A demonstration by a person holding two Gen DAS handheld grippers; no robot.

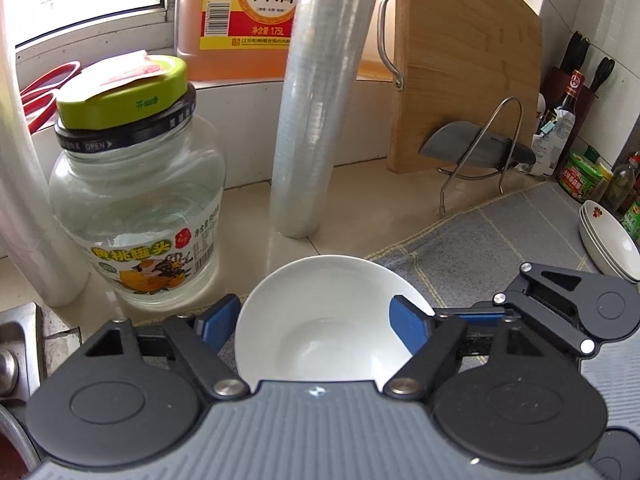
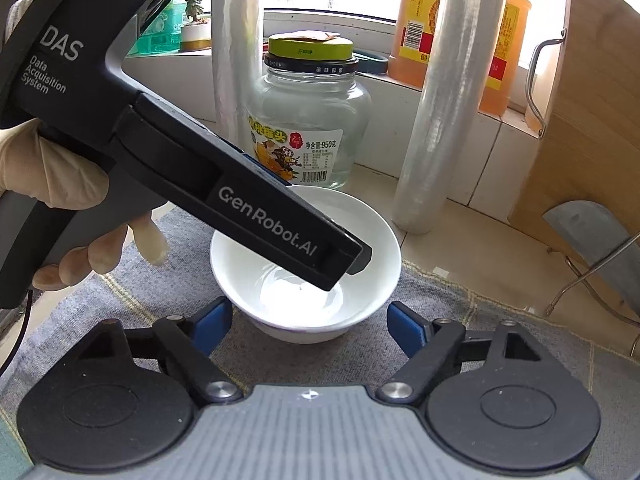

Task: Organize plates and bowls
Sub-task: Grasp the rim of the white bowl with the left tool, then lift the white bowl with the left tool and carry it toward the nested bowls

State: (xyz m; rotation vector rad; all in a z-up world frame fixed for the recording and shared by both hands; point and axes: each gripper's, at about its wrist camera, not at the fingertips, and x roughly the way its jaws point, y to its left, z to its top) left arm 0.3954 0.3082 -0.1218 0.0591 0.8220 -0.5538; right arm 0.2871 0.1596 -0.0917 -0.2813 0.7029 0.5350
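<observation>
A white bowl (image 1: 320,320) sits on a grey cloth mat (image 1: 500,240). My left gripper (image 1: 316,326) is open, one blue finger outside the bowl's left wall and the other inside its right side. In the right wrist view the same bowl (image 2: 372,264) shows with the left gripper's black body (image 2: 224,184) reaching down over it. My right gripper (image 2: 310,326) is open and empty, just in front of the bowl on the mat (image 2: 480,312). Two stacked white plates (image 1: 608,244) with a red flower mark lie at the far right of the mat.
A glass jar with a green lid (image 1: 136,184) and a roll of cling film (image 1: 316,120) stand just behind the bowl. A wooden cutting board (image 1: 464,64) and a cleaver (image 1: 472,148) rest in a wire rack. Sauce bottles (image 1: 592,176) crowd the right corner. A sink edge (image 1: 20,344) is at left.
</observation>
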